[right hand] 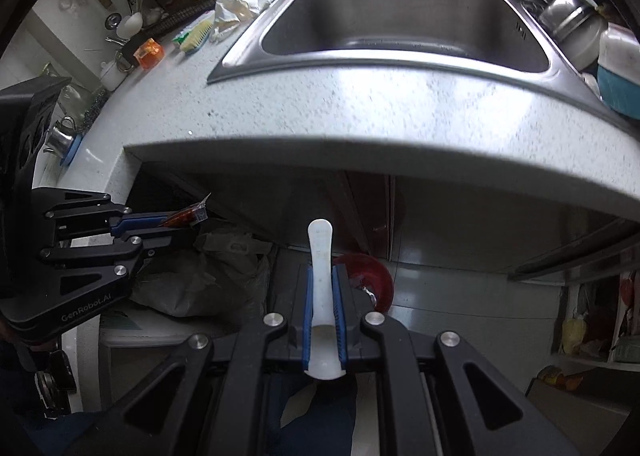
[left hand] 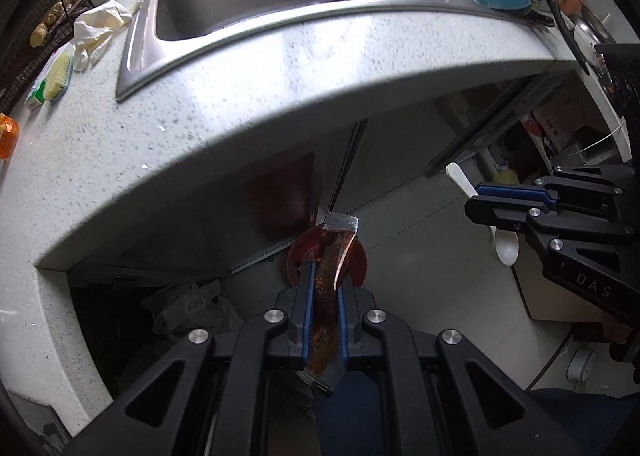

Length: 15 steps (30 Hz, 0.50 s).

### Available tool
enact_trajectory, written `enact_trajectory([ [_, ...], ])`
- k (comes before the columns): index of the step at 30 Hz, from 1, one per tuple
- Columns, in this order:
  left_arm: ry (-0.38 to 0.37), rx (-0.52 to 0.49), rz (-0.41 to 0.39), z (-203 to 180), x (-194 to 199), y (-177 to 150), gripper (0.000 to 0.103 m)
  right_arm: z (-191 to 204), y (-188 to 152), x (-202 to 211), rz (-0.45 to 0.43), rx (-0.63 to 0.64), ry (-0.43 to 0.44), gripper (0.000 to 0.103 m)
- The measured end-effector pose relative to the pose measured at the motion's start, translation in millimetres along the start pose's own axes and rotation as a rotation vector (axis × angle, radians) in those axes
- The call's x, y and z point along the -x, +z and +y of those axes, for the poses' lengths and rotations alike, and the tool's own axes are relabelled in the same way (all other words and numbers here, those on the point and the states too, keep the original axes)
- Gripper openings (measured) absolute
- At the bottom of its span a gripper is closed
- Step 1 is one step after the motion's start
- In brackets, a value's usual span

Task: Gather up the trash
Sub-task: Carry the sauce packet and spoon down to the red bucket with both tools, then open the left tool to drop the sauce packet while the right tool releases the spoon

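Plastic load, left wrist view: sauce sachet (left hand: 326, 288), translucent reddish-brown, clamped between the left gripper (left hand: 323, 296) fingers (left hand: 305, 296), which are closed on it.
Sachet axis: runs along the fingers, crimped silver end sticking out past the tips, other end back in the throat.
Landmark: speckled tabletop (left hand: 224, 128) edge. Sachet hangs off it, on the near side and below, over the floor.
Under the sachet: red round object (left hand: 360, 260), partly hidden, cannot tell what it is.
Bag: crumpled grey bag (left hand: 188, 308) sits under the tabletop overhang, left of the sachet and lower.
Other tool: right gripper (left hand: 480, 202) enters from the right, also off the tabletop edge.

Plastic load, right wrist view: white spoon (right hand: 322, 288) pinched between the right gripper (right hand: 322, 284) fingers (right hand: 339, 296), closed on the handle.
Spoon axis: along the fingers, handle end out front, bowl back in the throat.
Spoon vs tabletop (right hand: 360, 112): off the edge, below it, over the floor.
Bag from here: grey bag (right hand: 208, 272) lies left of the spoon, beneath the overhang.
Left gripper (right hand: 180, 226): with the sachet (right hand: 186, 216), right over the bag.
Nearer hand: left, by my read. If the bag is the bin, sachet drops first; spoon has to travel left.
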State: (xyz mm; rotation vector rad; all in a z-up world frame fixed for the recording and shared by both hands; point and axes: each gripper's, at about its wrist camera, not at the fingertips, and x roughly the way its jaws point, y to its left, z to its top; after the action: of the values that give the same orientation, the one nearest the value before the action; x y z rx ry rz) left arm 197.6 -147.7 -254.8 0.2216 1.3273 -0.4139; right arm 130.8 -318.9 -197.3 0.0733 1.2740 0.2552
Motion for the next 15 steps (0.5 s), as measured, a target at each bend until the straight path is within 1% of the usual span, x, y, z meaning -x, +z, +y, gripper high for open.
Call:
enact_trajectory([
  [2,-0.004,0.002,0.006,-2,-20,-6,0.009,-4,-8,-20,0.008,-0.004,0.003,0.008],
  [7,-0.024,0.056,0.048,5,-83,-22,0.009,-11,-23,-71,0.029,0.004,-0.001,0.008],
  [13,-0.015,0.061,0.04,5,-152,-34,0.009,-21,-34,-133,0.056,-0.02,0.009,0.008],
  [15,-0.036,0.079,0.052,6,-174,-36,0.009,-24,-39,-152,0.065,-0.035,0.012,0.009],
])
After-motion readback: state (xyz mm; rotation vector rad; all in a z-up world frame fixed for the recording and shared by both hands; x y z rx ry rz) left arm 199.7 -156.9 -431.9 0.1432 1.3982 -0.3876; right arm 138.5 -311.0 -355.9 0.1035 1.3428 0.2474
